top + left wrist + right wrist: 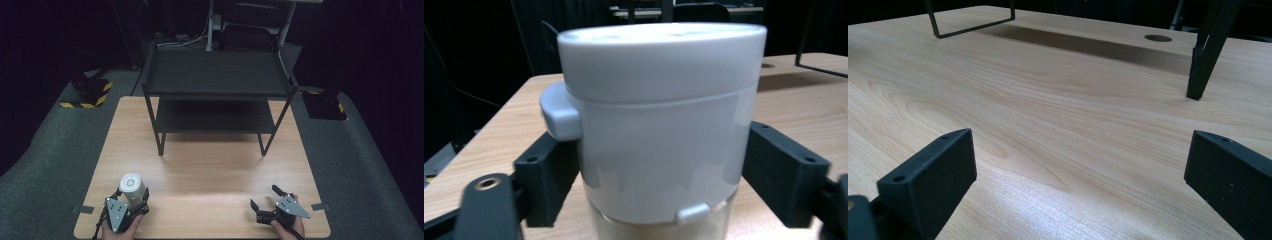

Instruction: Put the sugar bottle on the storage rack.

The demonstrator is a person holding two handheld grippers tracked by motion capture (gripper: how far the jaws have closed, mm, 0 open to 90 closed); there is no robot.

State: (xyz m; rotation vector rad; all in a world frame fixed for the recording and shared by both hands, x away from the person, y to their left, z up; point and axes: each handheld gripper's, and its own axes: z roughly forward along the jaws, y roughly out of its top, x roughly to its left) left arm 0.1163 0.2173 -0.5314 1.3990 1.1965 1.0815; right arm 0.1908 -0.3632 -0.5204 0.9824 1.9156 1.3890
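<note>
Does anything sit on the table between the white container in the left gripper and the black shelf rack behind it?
Nothing visible does. The left gripper has its jaws on either side of the white container near the front edge of the table, and bare wood runs from there to the black shelf rack. The right gripper is off to the side.

Table top [210, 175] is showing pale wood grain, smooth, with a soft satin sheen catching the light. Shelf rack [217, 75] is reading as thin black metal, matt, its boards dark and dull. White container [659, 120] is looking like smooth plastic, faintly glossy on the lid, with a clear glassy lower part. Left gripper [131, 200] and right gripper [263, 198] are showing matt black plastic jaws, slightly grainy, under grey metal-looking plates. Floor [45, 165] is appearing as grey, rough carpet.
</note>
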